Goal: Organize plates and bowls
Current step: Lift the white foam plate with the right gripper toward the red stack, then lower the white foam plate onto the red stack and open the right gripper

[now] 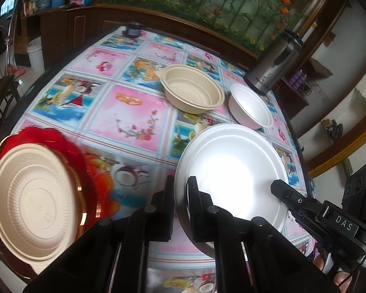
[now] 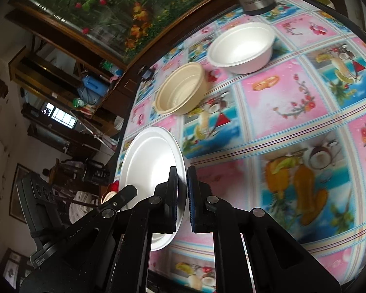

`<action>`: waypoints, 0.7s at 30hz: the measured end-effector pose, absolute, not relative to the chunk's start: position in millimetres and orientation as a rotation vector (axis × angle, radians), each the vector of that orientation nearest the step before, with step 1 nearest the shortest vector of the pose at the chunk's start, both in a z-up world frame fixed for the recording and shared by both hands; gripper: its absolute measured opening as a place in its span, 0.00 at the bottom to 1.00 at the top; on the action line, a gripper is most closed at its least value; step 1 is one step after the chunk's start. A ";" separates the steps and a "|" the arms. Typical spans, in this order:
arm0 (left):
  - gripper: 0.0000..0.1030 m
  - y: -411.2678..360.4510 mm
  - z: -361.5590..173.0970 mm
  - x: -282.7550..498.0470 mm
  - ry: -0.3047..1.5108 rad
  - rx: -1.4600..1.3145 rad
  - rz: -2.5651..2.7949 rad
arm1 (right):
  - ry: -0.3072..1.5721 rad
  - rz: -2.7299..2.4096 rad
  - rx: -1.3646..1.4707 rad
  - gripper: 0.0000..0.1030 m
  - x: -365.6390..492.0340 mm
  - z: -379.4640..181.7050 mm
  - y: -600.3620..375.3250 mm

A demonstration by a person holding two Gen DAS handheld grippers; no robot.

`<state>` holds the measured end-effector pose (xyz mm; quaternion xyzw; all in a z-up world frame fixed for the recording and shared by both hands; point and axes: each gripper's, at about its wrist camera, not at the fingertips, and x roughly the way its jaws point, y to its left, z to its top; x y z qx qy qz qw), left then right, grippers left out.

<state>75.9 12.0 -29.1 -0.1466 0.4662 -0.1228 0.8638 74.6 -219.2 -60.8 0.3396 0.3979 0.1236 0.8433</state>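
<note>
A: Worktop [image 1: 134,112] below both sets of jaws, white plate [image 1: 231,171] pinched at opposite rims: left gripper [image 1: 180,195] clamped on one edge, right gripper [image 2: 182,195] on the other.

B: Ahead of them, beige bowl [image 1: 192,90] then white bowl [image 1: 251,107] (side by side). Left of the left jaws, a beige lid [image 1: 31,202] on a red plate [image 1: 68,146].

White plate [image 1: 231,171]: matt foam-like surface, smooth. White bowl [image 1: 252,108] at its one o'clock: same matt white finish. Beige bowl [image 1: 192,89], twelve o'clock: matt, ribbed inside. Beige ribbed plate [image 1: 31,200] on glossy red tray [image 1: 68,146]. Flask [image 1: 273,63]: brushed metal. Tablecloth [image 1: 134,112]: glossy, printed plastic. Cabinet [image 1: 61,29]: dark wood.
</note>
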 end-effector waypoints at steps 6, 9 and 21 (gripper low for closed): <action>0.08 44.6 -22.6 64.5 0.943 -0.331 -0.220 | 0.849 0.305 0.683 0.07 76.4 -53.0 -189.0; 0.09 63.1 -19.5 60.2 0.926 -0.349 -0.194 | 0.852 0.330 0.658 0.07 79.8 -47.5 -170.1; 0.09 130.8 -16.3 48.1 0.881 -0.404 -0.075 | 0.878 0.431 0.571 0.07 95.2 -33.1 -96.2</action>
